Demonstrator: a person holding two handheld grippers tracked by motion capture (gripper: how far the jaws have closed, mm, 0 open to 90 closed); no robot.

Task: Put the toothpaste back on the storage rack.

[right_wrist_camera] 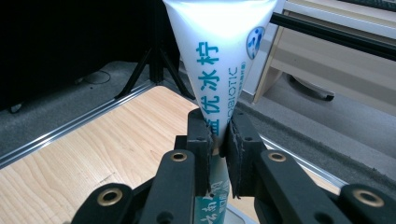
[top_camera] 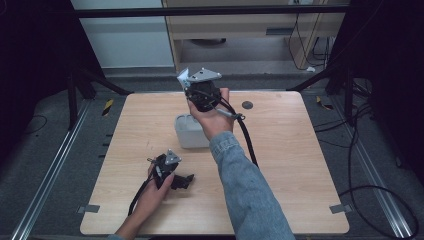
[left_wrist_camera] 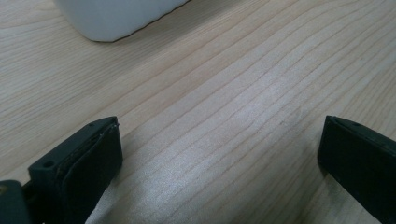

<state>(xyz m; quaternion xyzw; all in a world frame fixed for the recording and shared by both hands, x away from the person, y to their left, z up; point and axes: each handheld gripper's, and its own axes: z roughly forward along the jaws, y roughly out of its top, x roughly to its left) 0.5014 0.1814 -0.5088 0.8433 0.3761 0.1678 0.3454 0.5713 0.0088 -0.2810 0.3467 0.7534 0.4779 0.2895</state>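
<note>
Overhead, the right gripper (right_wrist_camera: 217, 135) is raised above the far half of the wooden table (top_camera: 280, 165), its jaws pinched tight on a white tube (right_wrist_camera: 219, 56) with blue lettering, which flares wide beyond the jaws. The left gripper (left_wrist_camera: 219, 158) sits low near the table's front edge, jaws spread wide over bare wood. A white tub (top_camera: 189, 131) stands mid-table between the two hands.

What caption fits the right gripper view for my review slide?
Right claw shut on a white tube with teal print, held up above the wooden table.
</note>
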